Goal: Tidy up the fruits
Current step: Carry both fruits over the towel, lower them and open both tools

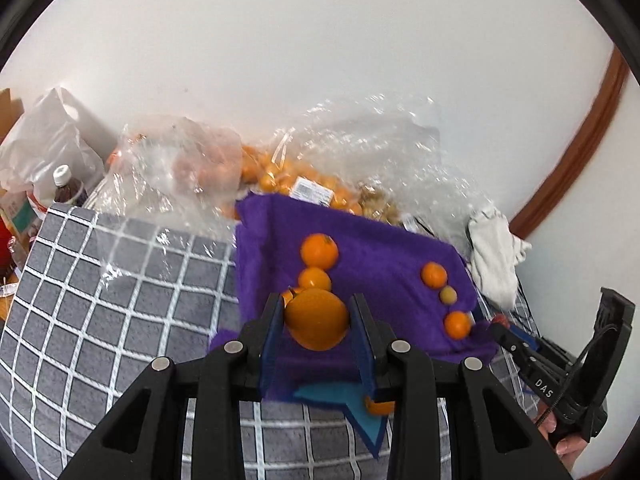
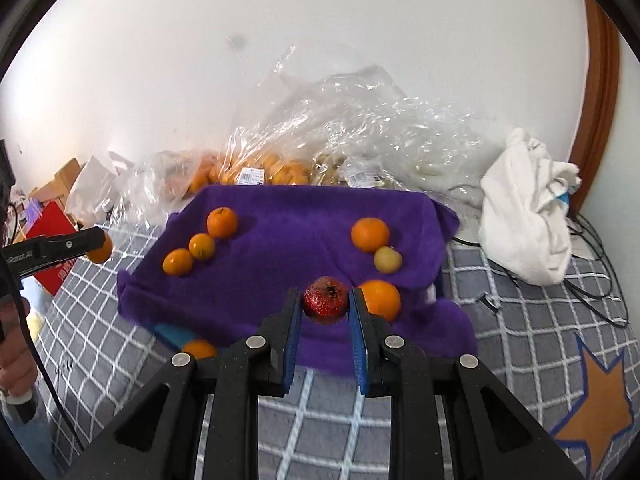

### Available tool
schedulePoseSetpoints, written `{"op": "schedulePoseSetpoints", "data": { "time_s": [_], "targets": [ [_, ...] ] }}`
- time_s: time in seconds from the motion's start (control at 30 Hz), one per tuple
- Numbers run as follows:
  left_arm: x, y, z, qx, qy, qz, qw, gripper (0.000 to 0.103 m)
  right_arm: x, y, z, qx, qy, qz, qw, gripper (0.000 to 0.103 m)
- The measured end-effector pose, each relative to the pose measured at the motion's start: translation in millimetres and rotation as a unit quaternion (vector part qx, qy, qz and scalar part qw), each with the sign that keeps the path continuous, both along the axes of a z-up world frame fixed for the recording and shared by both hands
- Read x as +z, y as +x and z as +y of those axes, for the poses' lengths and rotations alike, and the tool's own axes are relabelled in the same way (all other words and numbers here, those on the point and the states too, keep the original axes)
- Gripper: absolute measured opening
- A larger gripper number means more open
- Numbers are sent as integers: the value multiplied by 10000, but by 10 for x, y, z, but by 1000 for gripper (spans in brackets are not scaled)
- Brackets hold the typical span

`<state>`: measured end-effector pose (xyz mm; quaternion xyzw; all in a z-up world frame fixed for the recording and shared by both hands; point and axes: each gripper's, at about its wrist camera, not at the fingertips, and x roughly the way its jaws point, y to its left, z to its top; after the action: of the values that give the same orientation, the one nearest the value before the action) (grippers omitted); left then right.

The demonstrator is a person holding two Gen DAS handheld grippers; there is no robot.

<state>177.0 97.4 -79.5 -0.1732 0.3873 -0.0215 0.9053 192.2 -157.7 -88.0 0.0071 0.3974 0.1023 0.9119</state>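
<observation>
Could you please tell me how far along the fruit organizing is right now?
Six fruits already sit in two rows on the purple cloth. The left gripper holds an orange; the right gripper holds a red fruit. Both still need placing; bagged fruit remains behind.

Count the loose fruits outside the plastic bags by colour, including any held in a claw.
Orange fruits: 7 (five on the purple cloth, one at its near edge, one held orange in the left claw)
Pale yellow fruit: 1
Red fruit: 1, in the right claw
Total: 9
</observation>
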Motion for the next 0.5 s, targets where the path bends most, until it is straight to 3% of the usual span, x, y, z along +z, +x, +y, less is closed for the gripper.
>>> {"op": "schedulePoseSetpoints", "data": {
  "time_s": [0.13, 0.5],
  "targets": [
    [-80, 112, 66, 98, -83, 36, 9999, 32, -179, 229, 50, 4, 255, 252, 9994, 23],
    [-510, 288, -34, -98, -36, 369, 9993, 32, -613, 350, 147, 113, 123, 544, 9984, 23]
  ]
}}
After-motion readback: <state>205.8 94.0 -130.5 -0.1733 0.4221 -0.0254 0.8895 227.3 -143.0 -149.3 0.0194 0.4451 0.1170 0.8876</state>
